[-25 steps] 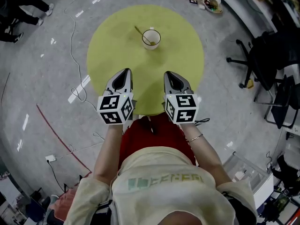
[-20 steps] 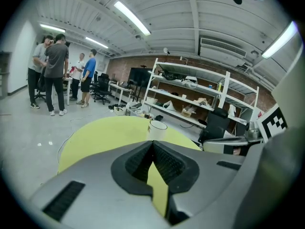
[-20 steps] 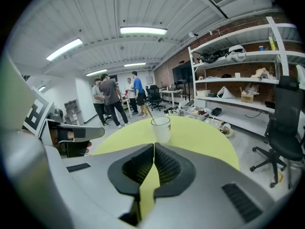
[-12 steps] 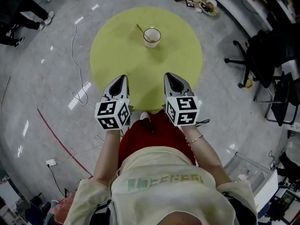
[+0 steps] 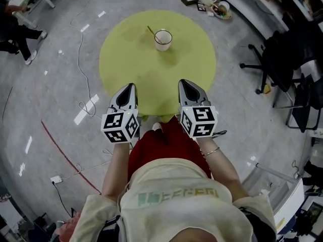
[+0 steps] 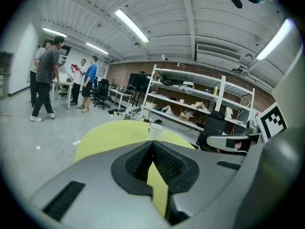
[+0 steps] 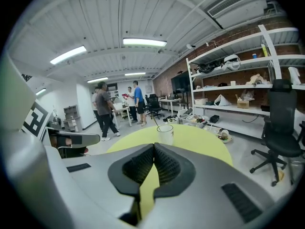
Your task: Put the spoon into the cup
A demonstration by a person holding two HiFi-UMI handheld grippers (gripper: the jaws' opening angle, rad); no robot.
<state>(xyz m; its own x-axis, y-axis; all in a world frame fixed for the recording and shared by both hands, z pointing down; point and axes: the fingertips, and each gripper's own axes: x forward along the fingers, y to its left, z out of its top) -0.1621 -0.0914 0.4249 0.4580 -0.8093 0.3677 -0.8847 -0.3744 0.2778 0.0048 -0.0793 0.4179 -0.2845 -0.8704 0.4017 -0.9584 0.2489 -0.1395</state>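
Round yellow-green table (image 5: 151, 79) bears the cup (image 5: 163, 40) with the spoon (image 5: 151, 31) leaning inside it (likely light, stiff, slippery: grip its protruding handle), well apart from left gripper (image 5: 131, 85) and right gripper (image 5: 183, 82), jaws together, empty.

The table (image 5: 131, 64) is a flat yellow-green on a glossy grey floor (image 5: 50, 84), which carries a thin red line (image 5: 60, 145) at near left. The cup (image 5: 163, 39) is white with a dark rim; the spoon (image 5: 150, 32) looks brownish-gold. The left gripper (image 5: 131, 86) and right gripper (image 5: 183, 82) are grey with black ribbed pads (image 6: 167, 163) — their cubes (image 5: 120, 126) white with black square markers. Far right, the chairs (image 5: 282, 54) are black.
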